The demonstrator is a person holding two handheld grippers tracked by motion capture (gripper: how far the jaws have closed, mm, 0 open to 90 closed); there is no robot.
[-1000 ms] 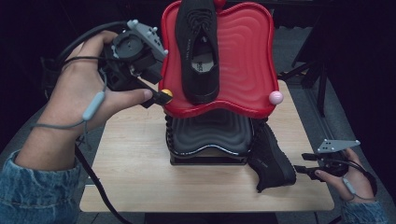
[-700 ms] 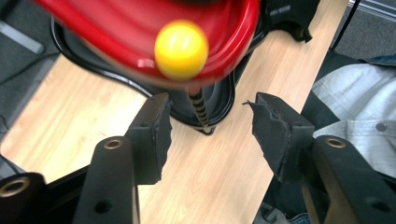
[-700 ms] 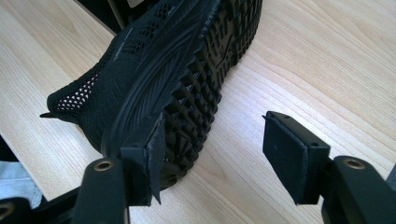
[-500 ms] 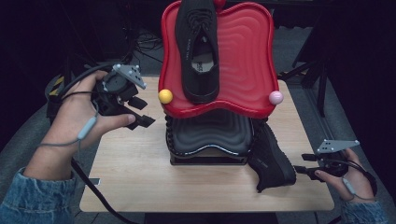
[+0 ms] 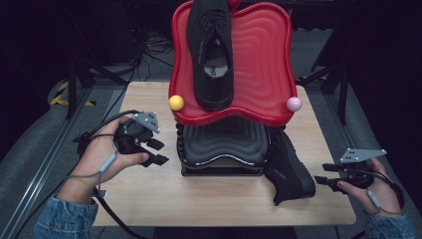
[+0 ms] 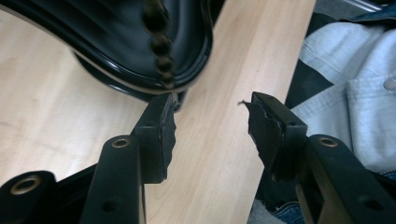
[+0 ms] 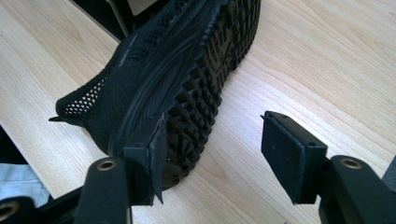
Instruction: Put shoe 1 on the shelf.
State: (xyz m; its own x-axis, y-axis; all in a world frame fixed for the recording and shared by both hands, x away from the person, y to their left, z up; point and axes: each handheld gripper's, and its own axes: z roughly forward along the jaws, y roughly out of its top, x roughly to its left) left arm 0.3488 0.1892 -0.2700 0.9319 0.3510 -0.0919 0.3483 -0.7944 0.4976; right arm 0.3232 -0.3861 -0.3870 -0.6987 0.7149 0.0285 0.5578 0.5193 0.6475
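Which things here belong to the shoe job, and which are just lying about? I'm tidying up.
Job:
black mesh shoe on the table
black mesh shoe on the tray
red wavy plastic tray

Lying about:
yellow ball
pink ball

Matt knit shoe; glossy red tray; pale wood table

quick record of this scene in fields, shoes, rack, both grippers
setting: wooden table with a two-tier shoe rack
top tier: red tray carrying one black shoe, toe toward the far side
lower tier: black tray, nothing on the part in view
second shoe: black shoe on its side on the table, leaning by the rack's right corner
left gripper: jaws apart, nothing between them, beside the rack's left edge
right gripper: open, just right of the fallen shoe, sole facing it
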